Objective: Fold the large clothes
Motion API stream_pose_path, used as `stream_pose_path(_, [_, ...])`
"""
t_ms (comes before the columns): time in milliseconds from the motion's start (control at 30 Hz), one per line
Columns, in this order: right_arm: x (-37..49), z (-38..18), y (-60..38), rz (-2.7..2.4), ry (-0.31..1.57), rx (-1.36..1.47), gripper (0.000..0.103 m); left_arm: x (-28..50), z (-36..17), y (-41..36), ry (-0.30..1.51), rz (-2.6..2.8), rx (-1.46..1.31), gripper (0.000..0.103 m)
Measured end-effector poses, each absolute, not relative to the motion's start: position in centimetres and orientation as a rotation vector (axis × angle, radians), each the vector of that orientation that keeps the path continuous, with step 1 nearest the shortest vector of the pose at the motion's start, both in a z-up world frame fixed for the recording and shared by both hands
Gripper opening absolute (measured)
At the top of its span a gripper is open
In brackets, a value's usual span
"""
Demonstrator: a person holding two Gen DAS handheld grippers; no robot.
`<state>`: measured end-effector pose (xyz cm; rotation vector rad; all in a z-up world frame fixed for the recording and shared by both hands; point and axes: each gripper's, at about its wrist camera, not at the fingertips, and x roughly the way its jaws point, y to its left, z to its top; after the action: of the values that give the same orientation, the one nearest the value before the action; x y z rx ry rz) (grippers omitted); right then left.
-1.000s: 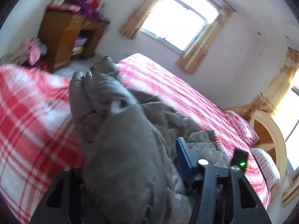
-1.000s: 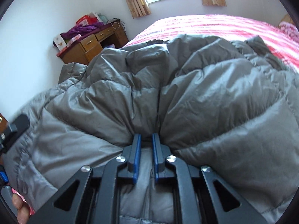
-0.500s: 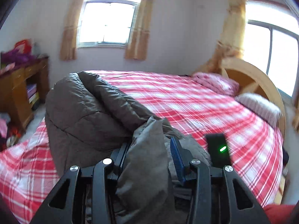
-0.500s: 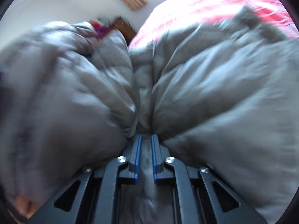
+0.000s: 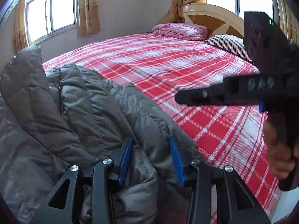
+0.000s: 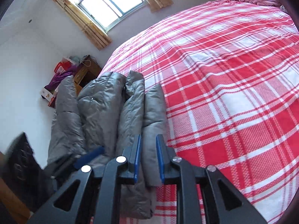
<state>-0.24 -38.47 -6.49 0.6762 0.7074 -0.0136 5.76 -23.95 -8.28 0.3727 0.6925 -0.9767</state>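
Note:
A grey puffer jacket (image 5: 78,112) lies bunched and folded at the near edge of a bed with a red and white plaid sheet (image 5: 168,65). My left gripper (image 5: 151,160) has a thick fold of the jacket between its blue pads. My right gripper (image 6: 147,156) has a narrower fold of the jacket (image 6: 119,112) between its blue pads. The right gripper's body also shows in the left wrist view (image 5: 243,93), held by a hand over the sheet. The left gripper shows in the right wrist view (image 6: 87,156), low at the left.
A pink folded quilt (image 5: 179,30) and a striped pillow (image 5: 226,43) lie at the wooden headboard (image 5: 205,18). A wooden desk with clutter (image 6: 82,71) stands by the wall under the window (image 6: 110,1). The sheet stretches bare to the right of the jacket.
Both grippers have swung down and brought the jacket from a raised bundle onto the bed's edge. The views now face the headboard. The left jaws stand wider apart than before.

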Motion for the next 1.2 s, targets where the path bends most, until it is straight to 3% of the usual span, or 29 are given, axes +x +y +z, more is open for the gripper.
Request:
stream_pose_path(100, [0.7, -5.4, -38.5, 0.034, 0.687, 0.668, 0.042, 5.5, -8.9, -24.6, 0.704, -0.991, 0.365, 0.043])
stream_pose_path(267, [5.9, -3.2, -36.2, 0.178, 0.721, 0.497, 0.043, 4.7, -9.3, -24.9, 0.695, -1.058, 0.351, 0.043])
stream_pose_path(500, [12.2, -6.9, -35.1, 0.314, 0.860, 0.542, 0.043, 4.4, -8.9, -23.8, 0.684, -1.082, 0.342, 0.043])
stream_pose_path(533, [12.6, -7.3, -34.7, 0.340, 0.867, 0.536, 0.037, 4.4, -8.8, -23.7, 0.686, -1.083, 0.345, 0.043])
stream_pose_path(567, [12.9, -7.5, -34.4, 0.357, 0.870, 0.522, 0.018, 4.2, -8.4, -23.4, 0.695, -1.088, 0.356, 0.043])
stream_pose_path(667, [12.8, -7.5, -33.9, 0.347, 0.891, 0.463, 0.010, 3.4, -7.1, -22.6, 0.716, -1.089, 0.387, 0.043])
stream_pose_path(767, [11.9, -7.3, -34.4, 0.296, 0.884, 0.452, 0.008, 1.4, -4.7, -19.9, 0.684, -1.113, 0.419, 0.044])
stream_pose_path(933, [10.8, -8.2, -35.8, 0.234, 0.898, 0.452, 0.007, -1.0, -1.5, -14.1, 0.646, -1.134, 0.442, 0.054])
stream_pose_path(1133, [10.7, -9.9, -36.6, 0.239, 0.913, 0.502, 0.005, 3.6, 1.9, -5.1, 0.601, -1.047, 0.175, 0.055])
stream_pose_path(1167, [10.7, -10.0, -36.7, 0.239, 0.913, 0.502, 0.005, 5.0, 1.9, -4.2, 0.598, -0.985, 0.126, 0.058])
stream_pose_path(1200, [10.7, -10.0, -36.7, 0.238, 0.912, 0.502, 0.005, 7.4, 1.8, -3.2, 0.606, -0.877, 0.062, 0.069])
